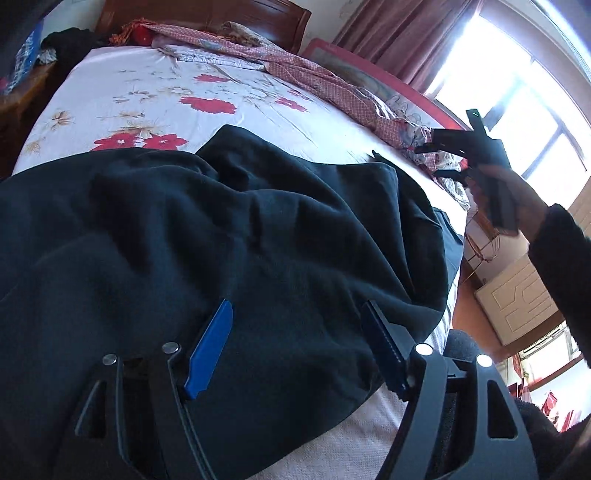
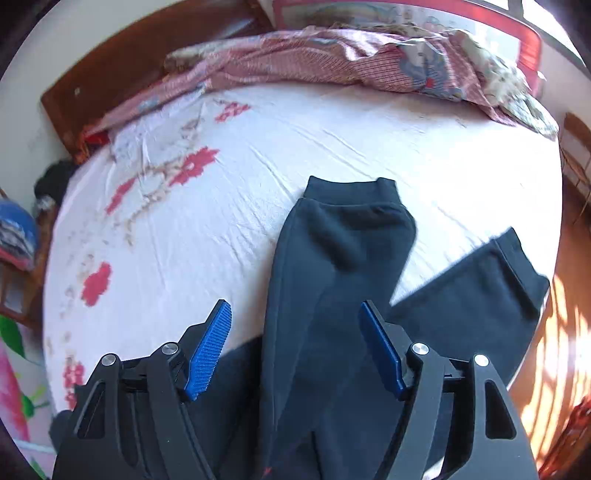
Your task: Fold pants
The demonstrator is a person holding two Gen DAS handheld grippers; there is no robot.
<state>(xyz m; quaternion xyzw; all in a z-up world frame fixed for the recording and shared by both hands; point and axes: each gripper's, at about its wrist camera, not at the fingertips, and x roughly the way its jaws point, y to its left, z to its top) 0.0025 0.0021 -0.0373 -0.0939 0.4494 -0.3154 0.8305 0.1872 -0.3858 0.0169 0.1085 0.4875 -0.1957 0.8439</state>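
Pants [image 2: 332, 280] lie lengthwise, cuffs seemingly toward the quilt [image 2: 332, 62]

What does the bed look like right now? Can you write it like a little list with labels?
surface: bed sheet, white with red flowers
main item: dark pants, spread on the sheet, the two legs apart
leg ends: both cuffs point toward the far side of the bed
far edge: crumpled pink patterned blanket
headboard: brown wood
left gripper: open, over the pants, holding nothing
right gripper: open, above the pant legs, holding nothing
fold: not started
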